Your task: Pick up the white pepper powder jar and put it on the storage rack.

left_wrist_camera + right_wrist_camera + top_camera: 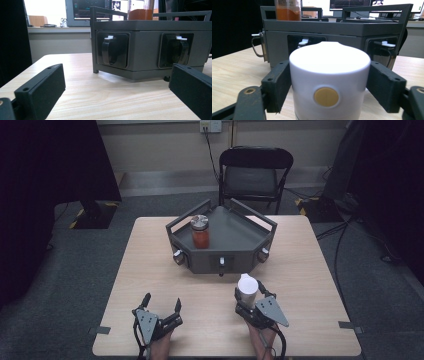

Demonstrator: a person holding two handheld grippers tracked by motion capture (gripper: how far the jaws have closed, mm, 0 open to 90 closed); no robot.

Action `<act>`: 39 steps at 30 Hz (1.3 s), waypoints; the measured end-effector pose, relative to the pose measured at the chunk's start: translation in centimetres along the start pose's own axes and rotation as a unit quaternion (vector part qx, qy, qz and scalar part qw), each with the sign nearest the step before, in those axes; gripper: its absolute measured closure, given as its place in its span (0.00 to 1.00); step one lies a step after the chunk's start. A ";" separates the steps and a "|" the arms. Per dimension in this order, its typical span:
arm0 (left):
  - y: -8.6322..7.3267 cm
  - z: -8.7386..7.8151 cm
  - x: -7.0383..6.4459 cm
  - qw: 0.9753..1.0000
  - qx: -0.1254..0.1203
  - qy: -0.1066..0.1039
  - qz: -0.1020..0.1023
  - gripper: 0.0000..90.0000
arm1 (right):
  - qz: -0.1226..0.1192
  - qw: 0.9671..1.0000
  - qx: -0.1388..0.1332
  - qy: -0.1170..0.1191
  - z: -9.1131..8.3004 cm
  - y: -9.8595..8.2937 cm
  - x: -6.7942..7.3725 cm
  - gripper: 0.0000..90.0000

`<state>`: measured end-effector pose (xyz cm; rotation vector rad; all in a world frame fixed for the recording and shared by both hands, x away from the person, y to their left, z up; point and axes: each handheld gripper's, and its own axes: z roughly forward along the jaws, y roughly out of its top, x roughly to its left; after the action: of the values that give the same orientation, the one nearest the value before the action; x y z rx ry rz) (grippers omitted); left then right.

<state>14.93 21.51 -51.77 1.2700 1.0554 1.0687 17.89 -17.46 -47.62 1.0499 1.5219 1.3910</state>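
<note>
A dark grey tray (235,250) with railed sides stands at the table's middle back. On its left part stands a jar (200,232) of orange-red contents with a metal lid, also visible as the jar (287,11) and the jar (140,13). My right gripper (248,303) is shut on a white cylindrical container (247,289), upright near the table's front. That white container (329,82) has a yellow round dot on its side, and a jaw presses each flank. My left gripper (161,304) stands open at the front left with nothing between its fingers (41,91).
The tray's front faces carry black knobs with white tips (110,48) (180,47). A black folding chair (255,172) stands behind the table. Cables lie on the grey floor (350,227) at right. Bare wooden tabletop (150,270) lies between the grippers and the tray.
</note>
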 end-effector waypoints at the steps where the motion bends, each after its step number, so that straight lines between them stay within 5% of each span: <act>1: 0.0 0.0 0.0 1.000 0.000 0.000 0.000 0.00 | -0.001 1.000 0.002 0.000 0.1 0.0 0.0 0.28; 39: 0.0 0.0 0.0 1.000 0.000 0.000 0.000 0.00 | 0.015 0.999 0.024 0.020 0.2 1.9 -1.3 0.34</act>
<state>14.93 21.50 -51.77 1.2699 1.0558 1.0684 18.63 -18.50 -45.74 1.0832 1.5819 1.4098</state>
